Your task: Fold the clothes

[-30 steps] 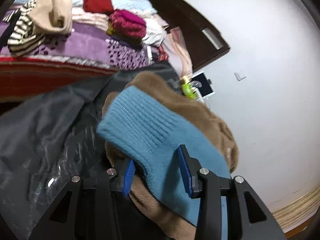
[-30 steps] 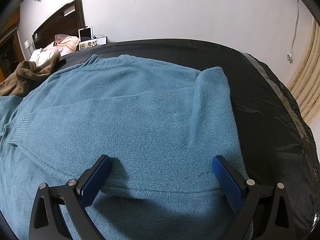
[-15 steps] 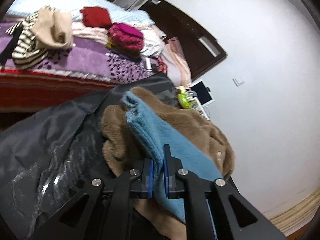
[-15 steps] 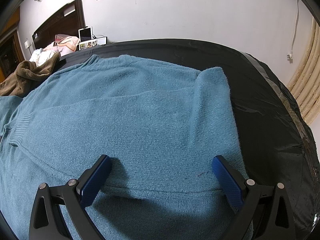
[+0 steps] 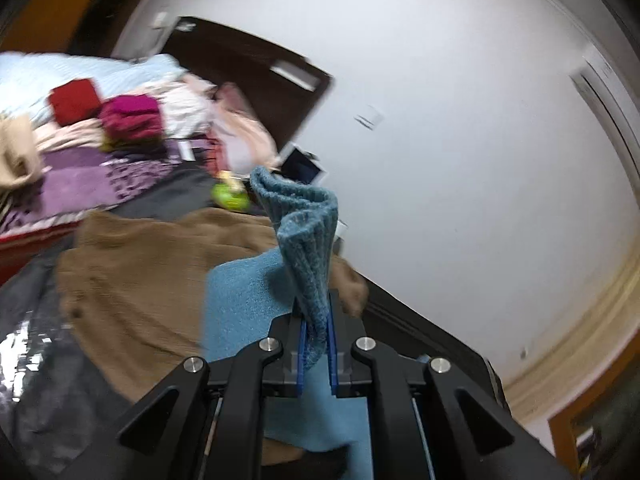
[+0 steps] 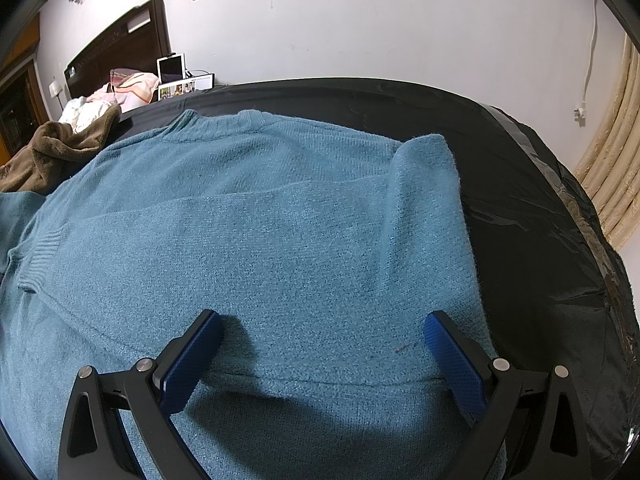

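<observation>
Pinching the sleeve cuff (image 5: 308,240) with our left fingers (image 5: 316,354), we are holding it beside the sweater (image 6: 248,220), while our right fingers (image 6: 320,344) are resting spread above it.

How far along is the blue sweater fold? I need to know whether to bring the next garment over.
Done: the blue sweater lies flat on the black cover, one side already folded in. In hand: the left gripper is shut on a sleeve cuff, lifted above the brown garment. Left: laying that sleeve across and folding the body; the right gripper rests open on the hem.
</observation>
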Demonstrator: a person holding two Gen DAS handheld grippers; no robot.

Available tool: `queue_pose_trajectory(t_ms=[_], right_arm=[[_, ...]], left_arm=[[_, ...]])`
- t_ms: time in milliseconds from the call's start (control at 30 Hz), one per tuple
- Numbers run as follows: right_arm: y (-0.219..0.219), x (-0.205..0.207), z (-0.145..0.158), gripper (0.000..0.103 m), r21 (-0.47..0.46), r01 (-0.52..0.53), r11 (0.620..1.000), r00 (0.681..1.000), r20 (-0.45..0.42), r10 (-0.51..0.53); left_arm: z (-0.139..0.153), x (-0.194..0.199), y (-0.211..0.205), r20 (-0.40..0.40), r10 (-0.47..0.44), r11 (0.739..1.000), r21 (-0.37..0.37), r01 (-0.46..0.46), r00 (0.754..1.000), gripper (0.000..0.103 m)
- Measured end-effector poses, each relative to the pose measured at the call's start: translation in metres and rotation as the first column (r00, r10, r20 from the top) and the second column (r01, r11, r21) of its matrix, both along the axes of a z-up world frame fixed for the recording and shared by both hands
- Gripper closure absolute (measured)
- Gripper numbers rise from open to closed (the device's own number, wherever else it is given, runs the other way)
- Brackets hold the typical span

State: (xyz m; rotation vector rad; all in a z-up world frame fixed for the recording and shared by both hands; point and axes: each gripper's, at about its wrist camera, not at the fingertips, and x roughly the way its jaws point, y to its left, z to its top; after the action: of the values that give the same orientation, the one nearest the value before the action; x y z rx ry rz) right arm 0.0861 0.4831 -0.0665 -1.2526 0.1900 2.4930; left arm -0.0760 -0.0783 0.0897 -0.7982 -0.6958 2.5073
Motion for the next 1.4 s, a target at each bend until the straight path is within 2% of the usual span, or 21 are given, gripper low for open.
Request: queue_pose_trajectory(t_ms=[133,267,500,700,900,1067,1400], right_arm=[[0.000,0.000,0.000,0.001,-0.001,0.000,1.000,1.000,0.000,0.000],[0.000,0.000,0.000,0.001,-0.002,0.000,1.000,1.000,-0.001,0.000],[0.000,0.000,0.000,0.001,-0.002,-0.001,1.000,1.000,-0.002,0.001],[-0.001,0.000,0.000,0.001,-0.002,-0.002,1.000,1.000,-0.002,0.002],[-0.001,0.000,0.000,0.001,-0.001,-0.003,1.000,1.000,-0.003,0.003],[-0.002,-0.001,0.000,0.001,-0.001,-0.004,1.000,1.000,-0.003,0.004],[-0.002,-0.001,-0.002,0.001,-0.002,-0.004,1.000,1.000,-0.004,0.004]], left_arm=[[0.008,0.003,0.062,-0.013,-0.124,0.991,-0.049,0.124,0.992,0.094],[0.003,0.007,0.122,0.002,-0.239,0.968,-0.077,0.238,0.971,0.094],[-0.014,0.017,0.224,0.059,-0.419,0.899,-0.110,0.423,0.906,0.094],[-0.027,0.032,0.295,0.095,-0.528,0.832,-0.141,0.536,0.844,0.094],[-0.040,0.049,0.336,0.130,-0.590,0.781,-0.161,0.604,0.797,0.094],[-0.043,0.060,0.357,0.141,-0.623,0.744,-0.198,0.639,0.769,0.094],[-0.052,0.094,0.399,0.159,-0.713,0.640,-0.249,0.726,0.683,0.094]])
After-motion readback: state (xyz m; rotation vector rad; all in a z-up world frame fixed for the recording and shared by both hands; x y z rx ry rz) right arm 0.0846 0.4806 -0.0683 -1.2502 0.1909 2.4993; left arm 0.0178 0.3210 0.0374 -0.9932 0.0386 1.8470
